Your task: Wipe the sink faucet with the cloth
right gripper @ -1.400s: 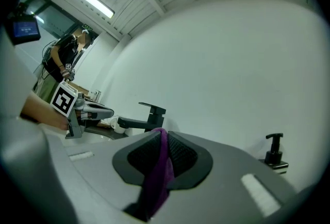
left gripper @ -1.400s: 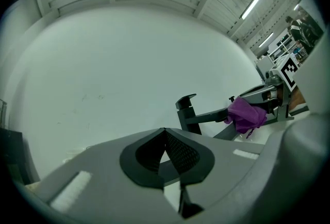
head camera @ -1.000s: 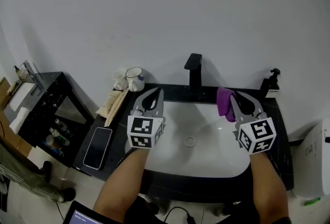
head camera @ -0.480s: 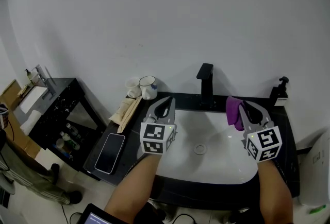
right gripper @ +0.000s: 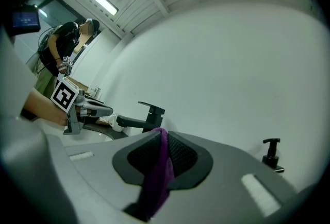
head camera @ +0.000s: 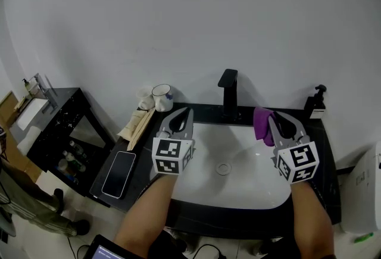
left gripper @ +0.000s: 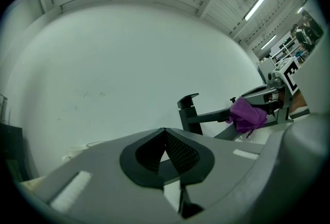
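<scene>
The right hand-held gripper [head camera: 272, 116] grips a purple cloth [head camera: 261, 123] above the white sink [head camera: 250, 183], just right of the black faucet [head camera: 227, 92]. The left hand-held gripper [head camera: 184, 111] hovers clenched and empty.

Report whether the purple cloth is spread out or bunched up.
Bunched up: the purple cloth hangs as a crumpled wad, pinched between the shut fingers of the right gripper.

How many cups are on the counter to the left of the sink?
2. A white mug with a dark rim stands at the back of the black counter; a plain white cup sits close on its left. None appear hidden.
</scene>
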A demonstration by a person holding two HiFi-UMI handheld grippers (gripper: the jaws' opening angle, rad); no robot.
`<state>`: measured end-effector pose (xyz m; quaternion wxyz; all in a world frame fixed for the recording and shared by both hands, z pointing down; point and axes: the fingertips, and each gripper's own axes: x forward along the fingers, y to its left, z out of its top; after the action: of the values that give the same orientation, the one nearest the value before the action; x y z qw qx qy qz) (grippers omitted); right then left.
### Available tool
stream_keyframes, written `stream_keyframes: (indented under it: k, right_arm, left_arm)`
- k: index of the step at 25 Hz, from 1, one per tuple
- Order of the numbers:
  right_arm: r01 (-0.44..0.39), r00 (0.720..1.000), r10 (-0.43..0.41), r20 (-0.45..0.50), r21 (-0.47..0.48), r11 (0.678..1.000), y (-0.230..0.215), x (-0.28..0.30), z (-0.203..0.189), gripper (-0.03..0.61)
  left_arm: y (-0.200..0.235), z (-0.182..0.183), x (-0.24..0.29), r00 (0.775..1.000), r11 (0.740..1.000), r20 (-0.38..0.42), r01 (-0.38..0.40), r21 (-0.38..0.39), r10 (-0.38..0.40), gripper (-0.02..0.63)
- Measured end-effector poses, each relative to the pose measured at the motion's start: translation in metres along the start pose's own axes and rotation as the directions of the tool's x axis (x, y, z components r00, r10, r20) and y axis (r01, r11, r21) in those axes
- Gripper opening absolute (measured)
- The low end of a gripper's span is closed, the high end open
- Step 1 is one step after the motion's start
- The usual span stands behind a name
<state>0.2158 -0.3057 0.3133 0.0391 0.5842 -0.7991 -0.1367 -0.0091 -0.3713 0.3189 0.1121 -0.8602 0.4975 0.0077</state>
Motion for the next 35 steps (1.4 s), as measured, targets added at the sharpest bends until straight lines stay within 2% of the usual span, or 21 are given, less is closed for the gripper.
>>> stream_keyframes:
  k: [4,9,14,17,24,35]
  right_arm:
    - [-0.006,1.000,0.006,0.013,0.031,0.999,0.002,-0.002,0.004,0.043]
    - [0.009,1.000,-0.011,0.028,0.094,0.996,0.003,-0.002,0.006,0.043]
    - [0.001,1.000,-0.002,0.025,0.067,0.998,0.012,-0.001,0.008,0.043]
    - [0.021,0.999,-0.024,0.041,0.082,0.996,0.010,-0.004,0.014,0.041]
    - [0.073,0.995,-0.076,0.069,0.044,0.996,0.004,-0.013,0.025,0.038]
    - [0.025,0.998,-0.027,0.054,0.023,0.999,0.018,-0.005,0.018,0.038]
  left_arm:
    - [-0.002,0.000,-0.001,1.000,1.000,0.000,0.004,0.004,-0.004,0.017]
    - [-0.012,0.003,0.000,1.000,0.999,0.007,0.029,0.046,-0.030,0.017]
    - [-0.015,0.004,-0.001,0.999,0.998,0.010,0.034,0.043,-0.034,0.017]
    - [-0.013,0.005,-0.003,1.000,0.999,0.011,0.025,0.040,-0.025,0.017]
    - [-0.014,0.006,-0.004,1.000,0.999,0.014,0.021,0.042,-0.021,0.017]
    - [-0.013,0.007,-0.004,1.000,0.999,0.016,0.023,0.035,-0.023,0.017]
